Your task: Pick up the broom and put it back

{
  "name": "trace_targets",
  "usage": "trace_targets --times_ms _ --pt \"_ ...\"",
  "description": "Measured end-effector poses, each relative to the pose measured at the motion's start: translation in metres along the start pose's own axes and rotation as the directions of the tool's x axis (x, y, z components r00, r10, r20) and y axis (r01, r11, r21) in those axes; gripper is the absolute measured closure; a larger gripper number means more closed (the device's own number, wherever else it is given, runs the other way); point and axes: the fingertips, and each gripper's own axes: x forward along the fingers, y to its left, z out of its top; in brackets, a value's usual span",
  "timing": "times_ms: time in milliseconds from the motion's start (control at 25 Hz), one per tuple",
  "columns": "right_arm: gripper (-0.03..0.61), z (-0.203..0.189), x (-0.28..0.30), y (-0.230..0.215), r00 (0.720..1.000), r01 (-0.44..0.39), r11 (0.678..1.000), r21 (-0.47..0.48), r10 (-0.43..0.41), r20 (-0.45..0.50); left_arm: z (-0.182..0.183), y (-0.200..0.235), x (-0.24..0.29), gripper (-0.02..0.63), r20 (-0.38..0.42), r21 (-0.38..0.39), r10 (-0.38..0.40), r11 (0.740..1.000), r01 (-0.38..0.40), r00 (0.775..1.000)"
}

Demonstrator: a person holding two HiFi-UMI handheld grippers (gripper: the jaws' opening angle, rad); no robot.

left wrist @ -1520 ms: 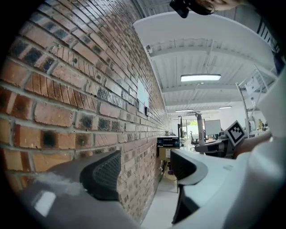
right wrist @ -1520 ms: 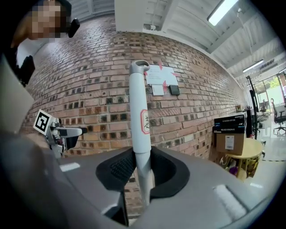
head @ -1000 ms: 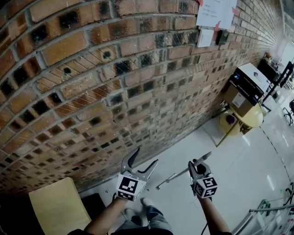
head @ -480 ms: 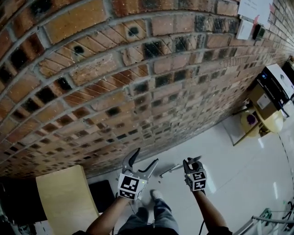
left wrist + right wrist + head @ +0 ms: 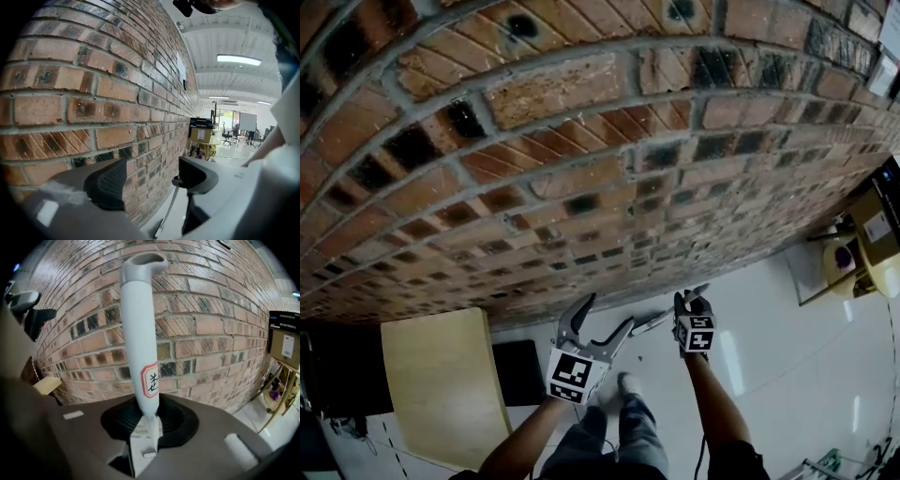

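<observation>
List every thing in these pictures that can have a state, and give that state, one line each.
broom, held by its white handle.
right gripper, shut on the broom.
left gripper, open and empty.
ceiling light, on.

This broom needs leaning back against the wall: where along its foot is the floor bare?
Bare floor runs along the brick wall from the black object rightward to the yellow table, room for the broom. Leftward it is crowded: the wooden board and black object sit by the wall.
</observation>
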Motion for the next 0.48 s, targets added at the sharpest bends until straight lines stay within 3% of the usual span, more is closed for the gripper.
trace_targets --times_ms 240,480 --pt "0.488 0.032 0.048 0.020 0.993 -0.098 0.995 0.022 0.096 0.075 -0.011 0.023 -0.016 0.264 -0.008 -0.015 0.057 0.998 -0.058 0.998" --pt "0.488 0.045 0.077 0.034 0.986 -0.148 0.989 0.001 0.147 0.072 -0.022 0.047 -0.029 0.264 -0.013 -0.054 0.120 0.991 -0.121 0.993"
